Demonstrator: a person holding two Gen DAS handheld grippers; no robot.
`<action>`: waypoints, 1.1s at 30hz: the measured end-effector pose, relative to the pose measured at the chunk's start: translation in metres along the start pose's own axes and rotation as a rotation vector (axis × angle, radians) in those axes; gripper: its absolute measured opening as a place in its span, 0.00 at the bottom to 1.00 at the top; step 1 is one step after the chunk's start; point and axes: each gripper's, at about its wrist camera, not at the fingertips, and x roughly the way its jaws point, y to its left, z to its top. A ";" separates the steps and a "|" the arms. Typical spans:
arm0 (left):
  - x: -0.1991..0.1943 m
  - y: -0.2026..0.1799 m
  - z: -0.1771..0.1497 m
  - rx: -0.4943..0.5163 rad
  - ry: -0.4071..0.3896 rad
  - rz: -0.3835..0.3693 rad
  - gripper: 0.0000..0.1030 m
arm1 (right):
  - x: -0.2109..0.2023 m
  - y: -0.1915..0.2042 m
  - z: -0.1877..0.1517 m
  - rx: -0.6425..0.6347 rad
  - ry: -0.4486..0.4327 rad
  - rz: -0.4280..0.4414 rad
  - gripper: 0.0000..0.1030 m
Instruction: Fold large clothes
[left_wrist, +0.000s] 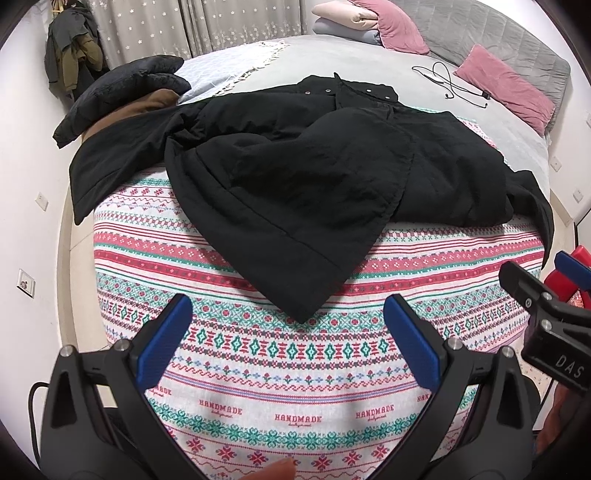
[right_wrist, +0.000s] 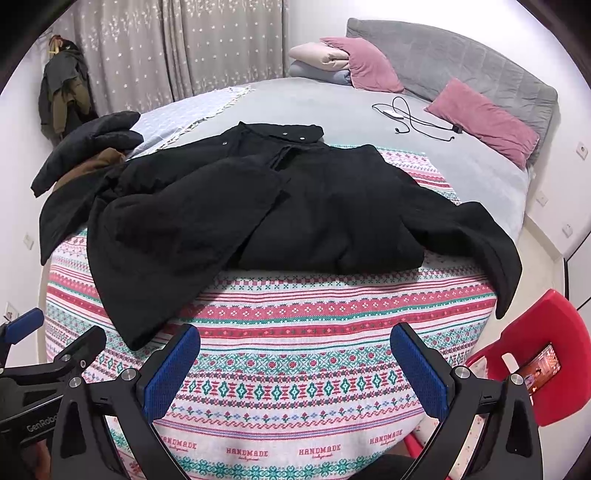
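One black coat (left_wrist: 295, 177) sprawled across the patterned blanket (left_wrist: 280, 354), near hem corner pointing at the bed's foot edge.
Left gripper (left_wrist: 288, 325) and right gripper (right_wrist: 295, 354): jaws wide, holding nothing, hovering over blanket, clear of coat.

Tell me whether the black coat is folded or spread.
Partly folded: black coat has one front panel flopped over, sleeves still splayed across the patterned blanket.

white walls (right_wrist: 317, 33); starred grey curtains (right_wrist: 177, 48); grey headboard (right_wrist: 461, 70); possibly tiled floor (left_wrist: 74, 236)
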 end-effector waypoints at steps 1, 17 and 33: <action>0.002 0.000 0.001 0.000 0.002 0.000 1.00 | 0.002 0.000 0.000 0.001 0.002 0.000 1.00; 0.040 0.036 0.018 0.008 0.035 -0.039 1.00 | 0.048 -0.031 0.026 -0.056 0.041 0.023 1.00; 0.133 0.079 0.014 -0.254 0.225 -0.437 0.76 | 0.169 -0.141 0.125 0.109 0.126 0.219 0.98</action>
